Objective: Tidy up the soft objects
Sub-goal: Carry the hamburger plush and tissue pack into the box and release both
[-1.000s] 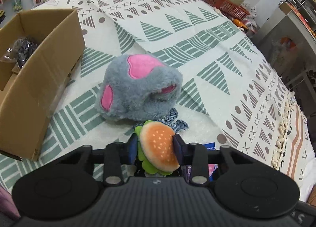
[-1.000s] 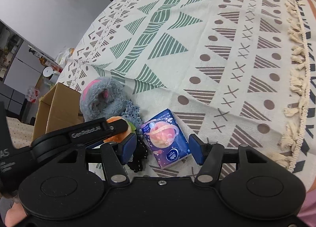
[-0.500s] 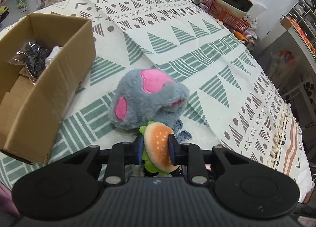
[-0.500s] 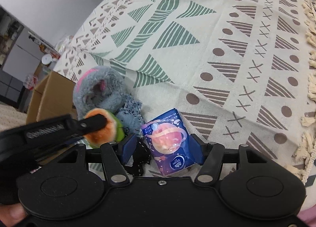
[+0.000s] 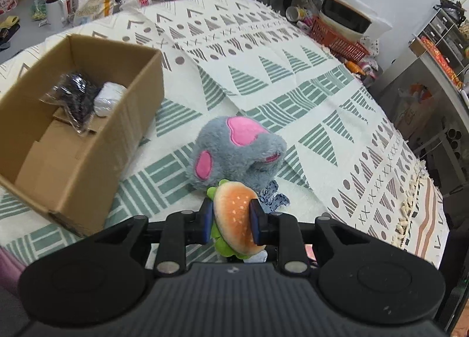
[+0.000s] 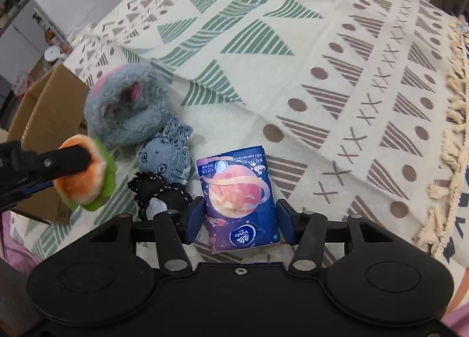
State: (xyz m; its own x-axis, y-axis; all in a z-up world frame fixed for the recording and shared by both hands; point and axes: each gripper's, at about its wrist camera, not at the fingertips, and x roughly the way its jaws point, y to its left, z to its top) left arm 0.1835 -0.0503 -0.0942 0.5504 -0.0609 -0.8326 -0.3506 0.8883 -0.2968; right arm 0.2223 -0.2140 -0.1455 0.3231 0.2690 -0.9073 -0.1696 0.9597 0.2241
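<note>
Your left tongs (image 5: 231, 219) are clamping the plush burger (image 5: 236, 219), holding it raised above the patterned cloth (image 5: 293, 96), just in front of the grey-and-pink plush (image 5: 234, 155) and right of the cardboard box (image 5: 73, 137). Your right tongs (image 6: 239, 221) are gaping wide around the blue tissue pack (image 6: 239, 199), which is lying on the cloth beside the denim toy (image 6: 167, 158).

tissue pack (image 6: 239, 193) between open fingers (image 6: 195, 216)
</note>
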